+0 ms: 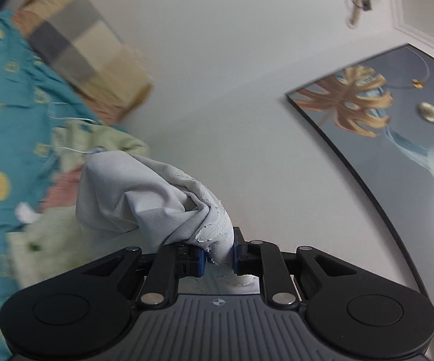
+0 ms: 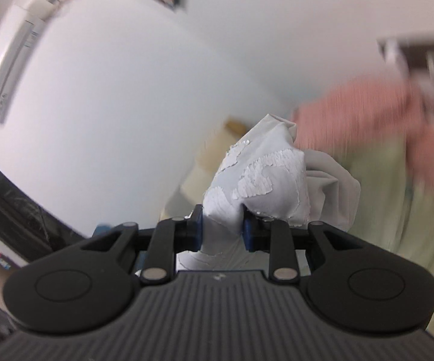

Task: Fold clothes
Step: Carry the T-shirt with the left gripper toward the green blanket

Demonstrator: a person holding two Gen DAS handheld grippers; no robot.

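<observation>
A pale grey garment (image 1: 144, 198) with a cracked white print bunches up between the blue pads of my left gripper (image 1: 220, 257), which is shut on it. Its cloth hangs away to the left. In the right wrist view the same grey garment (image 2: 265, 180) is pinched between the pads of my right gripper (image 2: 223, 230), also shut on it, and folds of it fall to the right. Both grippers are raised and look at a white wall. More clothes lie blurred behind: a pale green piece (image 1: 102, 141) and a pink piece (image 2: 367, 111).
A teal bedcover with yellow patterns (image 1: 9, 111) and a checked pillow (image 1: 81, 51) fill the left of the left wrist view. A framed picture (image 1: 376, 120) hangs on the wall at right. An air conditioner (image 2: 15, 63) is mounted on the wall in the right wrist view.
</observation>
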